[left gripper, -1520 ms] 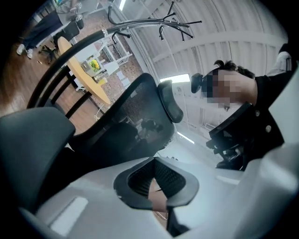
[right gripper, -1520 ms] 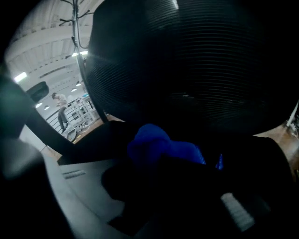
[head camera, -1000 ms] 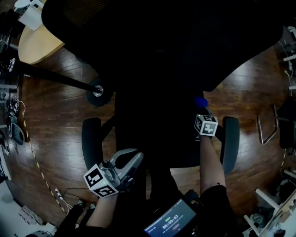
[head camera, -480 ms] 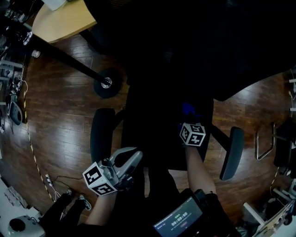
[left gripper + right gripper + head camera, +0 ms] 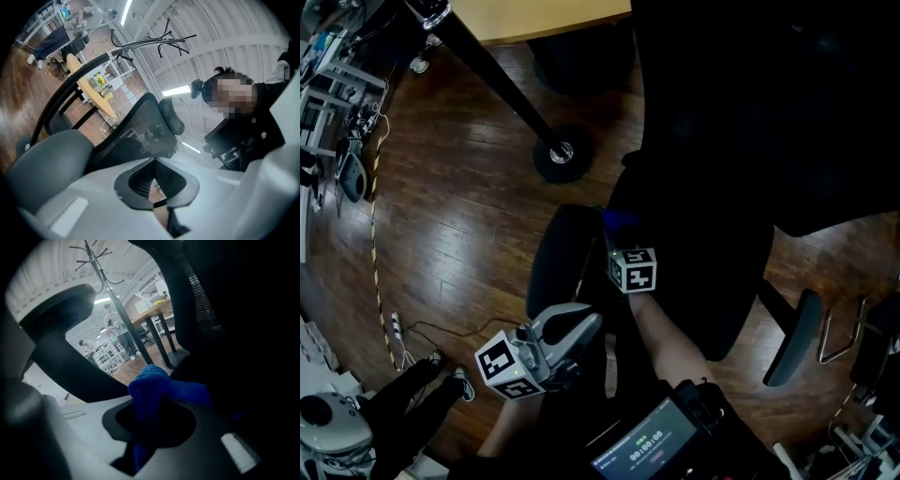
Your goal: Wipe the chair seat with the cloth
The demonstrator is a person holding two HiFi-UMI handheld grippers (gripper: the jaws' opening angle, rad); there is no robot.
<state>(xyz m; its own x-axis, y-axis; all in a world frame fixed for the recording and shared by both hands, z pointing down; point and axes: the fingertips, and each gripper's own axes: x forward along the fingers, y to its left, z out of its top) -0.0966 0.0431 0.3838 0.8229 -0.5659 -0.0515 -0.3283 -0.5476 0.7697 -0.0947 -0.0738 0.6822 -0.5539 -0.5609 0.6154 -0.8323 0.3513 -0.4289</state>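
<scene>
The black office chair fills the head view; its dark seat [image 5: 694, 253] lies under my right gripper [image 5: 622, 228]. That gripper is shut on a blue cloth [image 5: 152, 390], whose blue tip [image 5: 619, 219] shows at the seat's left edge, beside the left armrest [image 5: 555, 262]. In the right gripper view the cloth bunches between the jaws against the dark seat. My left gripper [image 5: 577, 323] hangs low at the seat's near left, off the chair; its jaws are closed together with nothing in them. The left gripper view looks up at the chair's mesh back [image 5: 140, 126] and headrest [image 5: 171, 119].
A coat stand's black pole and round base [image 5: 560, 159] stand on the wood floor just left of the chair. A wooden table [image 5: 534, 14] is beyond it. The right armrest [image 5: 792, 342] and a metal frame [image 5: 839, 328] lie at right. Cables run along the left floor [image 5: 389, 319].
My right gripper has swept the blue cloth leftward across the seat, from near the right armrest to the left edge. The left gripper has hardly moved. The head view has shifted.
</scene>
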